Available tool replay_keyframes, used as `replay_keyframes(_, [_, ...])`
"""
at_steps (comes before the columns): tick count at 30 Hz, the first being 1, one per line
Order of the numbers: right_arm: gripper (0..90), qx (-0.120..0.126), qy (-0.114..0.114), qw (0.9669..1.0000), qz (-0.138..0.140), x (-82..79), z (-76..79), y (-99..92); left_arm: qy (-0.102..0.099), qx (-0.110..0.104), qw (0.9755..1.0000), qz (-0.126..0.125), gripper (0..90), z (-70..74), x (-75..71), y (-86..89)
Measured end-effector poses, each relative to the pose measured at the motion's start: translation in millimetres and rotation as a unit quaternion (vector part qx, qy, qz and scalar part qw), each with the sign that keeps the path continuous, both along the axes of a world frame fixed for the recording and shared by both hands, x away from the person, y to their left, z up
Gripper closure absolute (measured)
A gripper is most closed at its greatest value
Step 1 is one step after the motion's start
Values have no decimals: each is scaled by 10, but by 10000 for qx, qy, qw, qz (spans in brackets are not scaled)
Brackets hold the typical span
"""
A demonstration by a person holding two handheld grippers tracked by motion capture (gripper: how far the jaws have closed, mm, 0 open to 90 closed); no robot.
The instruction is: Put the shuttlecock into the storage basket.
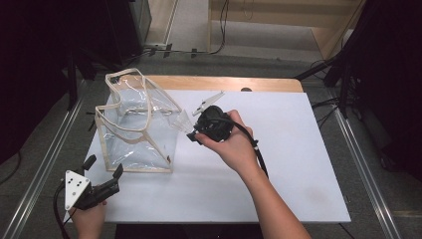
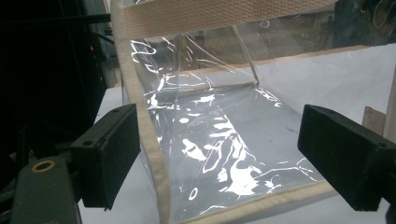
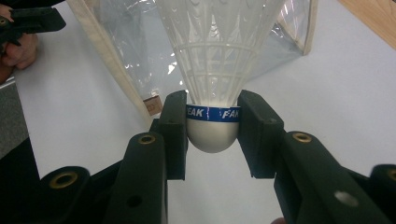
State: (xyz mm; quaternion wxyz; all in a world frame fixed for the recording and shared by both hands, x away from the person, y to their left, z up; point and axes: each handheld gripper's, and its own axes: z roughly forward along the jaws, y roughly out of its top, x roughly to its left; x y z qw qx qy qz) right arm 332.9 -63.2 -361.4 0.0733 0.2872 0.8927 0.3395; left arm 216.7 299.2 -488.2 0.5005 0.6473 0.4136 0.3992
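A white shuttlecock (image 3: 212, 126) with a blue band on its cork is clamped between the jaws of my right gripper (image 3: 212, 137). Its plastic skirt (image 3: 215, 46) points away from me toward a clear bag with beige trim (image 3: 126, 51). From above, the right gripper (image 1: 194, 130) holds the shuttlecock (image 1: 181, 121) against the bag's right side, over mid-table. The bag (image 1: 137, 124) stands upright at the table's left. My left gripper (image 1: 104, 167) is open at the bag's near left corner. In the left gripper view the bag's corner (image 2: 159, 177) lies between the spread pads (image 2: 112, 154), untouched.
A white sheet (image 1: 278, 164) covers the table, and a wooden strip (image 1: 224, 82) shows along the far edge. Metal rails (image 1: 368, 164) run along both sides. The other hand with the left gripper (image 3: 28, 21) shows at the right gripper view's top left.
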Motion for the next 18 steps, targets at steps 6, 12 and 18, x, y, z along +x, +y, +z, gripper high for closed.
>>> replay_keyframes(6, [625,4,-45,10000,34,15,66,24,0,0,10000,-1,137,0,0,0])
replay_keyframes(12, [625,14,-65,10000,59,21,112,50,1,-18,10000,-3,137,1,1,7])
replay_keyframes(18, [625,28,-76,9999,69,28,153,62,4,-10,10000,-6,137,1,1,7])
